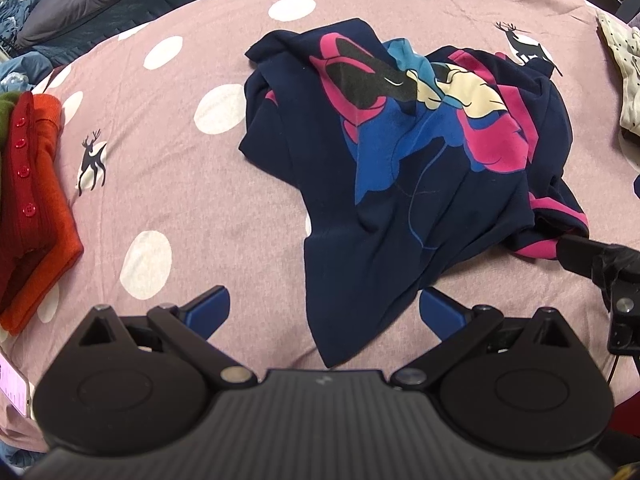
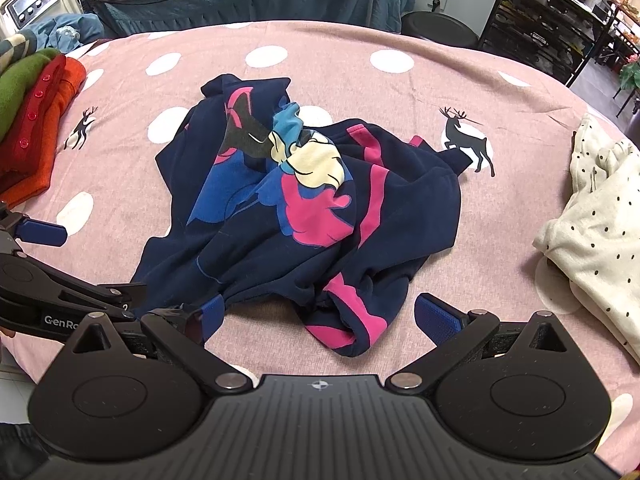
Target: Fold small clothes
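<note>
One label, "GenRo", on left claw (image 2: 132, 272).

Navy sweatshirt (image 1: 400, 184) w/ pink, blue, cream cartoon print: crumpled, unfolded, lying mid-bed, one navy corner trailing toward near edge.

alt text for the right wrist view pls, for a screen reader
A crumpled navy sweatshirt with a pink and blue cartoon print lies on a pink polka-dot bedsheet, just ahead of the open right gripper. Folded red, orange and green knitwear sits far left, a cream dotted garment far right, and the left gripper enters from the left.
</note>
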`<state>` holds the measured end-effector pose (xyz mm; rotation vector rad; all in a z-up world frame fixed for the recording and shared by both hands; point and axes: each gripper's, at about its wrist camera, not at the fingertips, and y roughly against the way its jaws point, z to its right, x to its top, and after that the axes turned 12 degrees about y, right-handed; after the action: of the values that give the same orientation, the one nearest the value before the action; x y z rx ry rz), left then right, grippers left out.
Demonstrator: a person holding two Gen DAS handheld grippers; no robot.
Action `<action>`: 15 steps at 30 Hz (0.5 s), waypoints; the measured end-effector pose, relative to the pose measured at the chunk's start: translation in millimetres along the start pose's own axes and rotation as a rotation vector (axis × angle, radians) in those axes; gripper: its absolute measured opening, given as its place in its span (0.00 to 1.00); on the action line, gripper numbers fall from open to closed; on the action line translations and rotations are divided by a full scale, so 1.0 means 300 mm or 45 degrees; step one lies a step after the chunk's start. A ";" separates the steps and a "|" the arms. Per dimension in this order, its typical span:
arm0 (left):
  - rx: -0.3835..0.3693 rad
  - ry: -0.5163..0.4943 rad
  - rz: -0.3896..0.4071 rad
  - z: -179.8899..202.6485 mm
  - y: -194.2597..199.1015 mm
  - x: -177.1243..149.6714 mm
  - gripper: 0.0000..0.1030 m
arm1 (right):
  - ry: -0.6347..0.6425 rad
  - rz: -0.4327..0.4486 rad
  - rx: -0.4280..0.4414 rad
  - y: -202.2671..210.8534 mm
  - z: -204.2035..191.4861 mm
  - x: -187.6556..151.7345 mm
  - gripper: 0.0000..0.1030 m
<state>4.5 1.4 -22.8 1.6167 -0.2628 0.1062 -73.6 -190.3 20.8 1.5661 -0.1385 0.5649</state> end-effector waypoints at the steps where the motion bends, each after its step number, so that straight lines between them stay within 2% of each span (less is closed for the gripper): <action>1: 0.001 0.000 0.003 0.000 0.000 0.001 1.00 | 0.000 0.001 0.000 0.000 0.000 0.000 1.00; 12: 0.018 0.013 0.012 -0.011 -0.008 0.001 1.00 | 0.033 -0.021 -0.012 -0.012 0.001 0.014 1.00; 15: 0.022 0.031 0.004 -0.022 -0.022 0.001 1.00 | 0.032 0.011 0.000 -0.009 0.009 0.025 1.00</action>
<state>7.0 8.1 -28.6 1.6313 -0.2462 0.1312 -65.1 -190.8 21.6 1.5581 -0.1263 0.5911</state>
